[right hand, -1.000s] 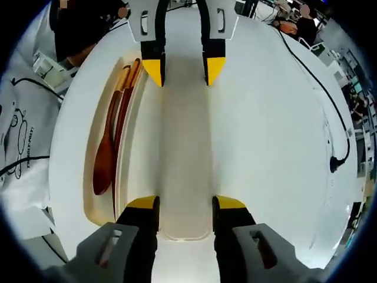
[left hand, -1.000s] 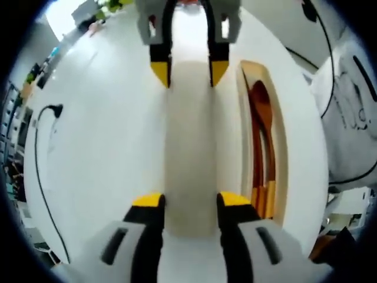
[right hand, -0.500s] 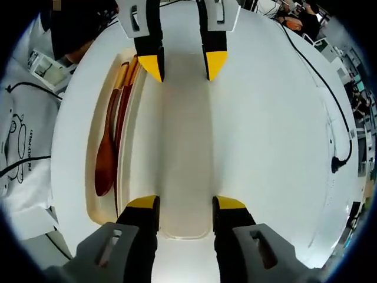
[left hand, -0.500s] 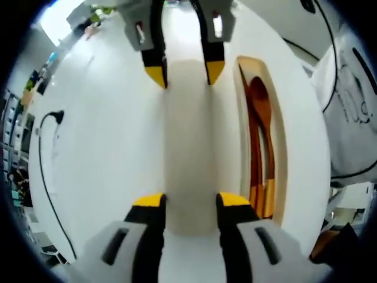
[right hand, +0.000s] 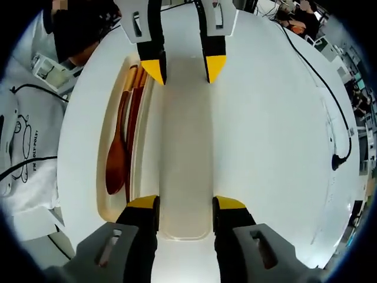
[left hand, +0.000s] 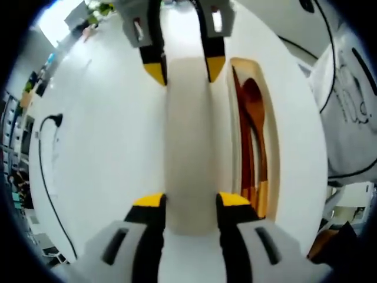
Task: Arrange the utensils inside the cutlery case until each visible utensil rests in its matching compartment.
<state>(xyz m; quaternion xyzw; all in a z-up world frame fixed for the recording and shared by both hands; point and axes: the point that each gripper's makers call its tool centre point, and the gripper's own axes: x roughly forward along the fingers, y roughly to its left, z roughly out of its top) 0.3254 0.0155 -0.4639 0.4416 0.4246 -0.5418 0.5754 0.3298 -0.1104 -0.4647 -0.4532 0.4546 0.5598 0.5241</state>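
Note:
A long cream lid (left hand: 188, 141) of the cutlery case hangs over the white table, held at both ends. My left gripper (left hand: 190, 200) is shut on its near end in the left gripper view, and my right gripper (left hand: 185, 71) clamps the far end. In the right gripper view, my right gripper (right hand: 185, 203) grips the lid (right hand: 185, 147) near me and the left gripper (right hand: 184, 69) holds it opposite. Beside the lid lies the case base (left hand: 268, 135) (right hand: 101, 171), holding a wooden spoon (left hand: 254, 106) (right hand: 116, 168) and brown chopsticks (left hand: 241, 147) (right hand: 134, 118).
A black cable with a plug (left hand: 50, 118) (right hand: 339, 159) lies across the round white table (left hand: 106, 165). A white printed bag (left hand: 353, 112) (right hand: 23, 159) sits past the table edge on the case's side. A person in dark clothes (right hand: 76, 29) stands near it.
The lid, held by both grippers, has shifted sideways toward the case base, and its long edge now lies close against the base's rim. Both grips stay the same.

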